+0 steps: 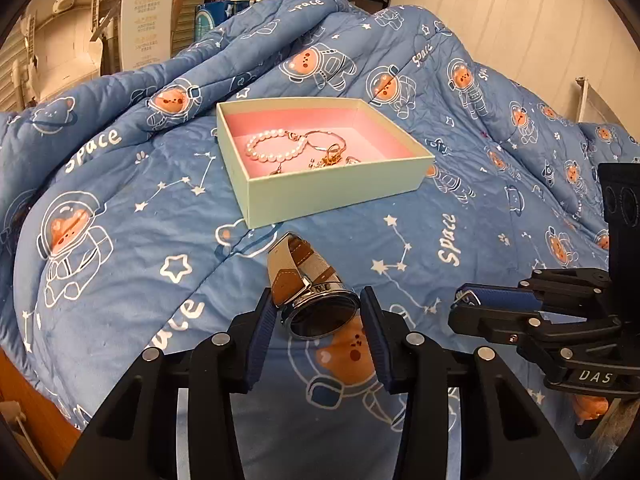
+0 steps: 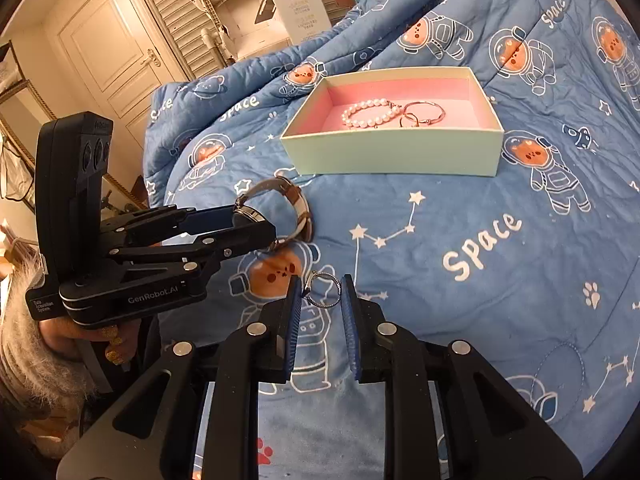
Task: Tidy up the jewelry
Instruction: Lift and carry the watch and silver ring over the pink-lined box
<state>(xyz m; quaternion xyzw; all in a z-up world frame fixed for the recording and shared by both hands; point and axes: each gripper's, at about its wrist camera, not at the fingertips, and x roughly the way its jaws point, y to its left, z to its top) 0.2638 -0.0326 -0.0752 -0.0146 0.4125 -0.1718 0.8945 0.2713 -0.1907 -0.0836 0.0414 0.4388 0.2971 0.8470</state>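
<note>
Wristwatch [image 1: 316, 292] is clamped by its case between the left gripper [image 1: 318, 312] jaws, near the box [image 1: 336, 196] on the quilt [image 1: 120, 208]; ring [image 2: 323, 290] is pinched in the right gripper [image 2: 322, 296] jaws, nearly shut.

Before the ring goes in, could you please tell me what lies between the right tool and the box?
Only bare blue quilt lies between the right tool and box, seen in the right wrist view.

One box [image 1: 336, 196], pale green. One pearl bracelet [image 1: 272, 145] at its 9 o'clock side. Two large hoops [image 2: 424, 114] at centre. One wristwatch [image 1: 316, 292]. One small ring [image 2: 325, 290]. Small gold pieces [image 1: 330, 158]: count unclear.
</note>
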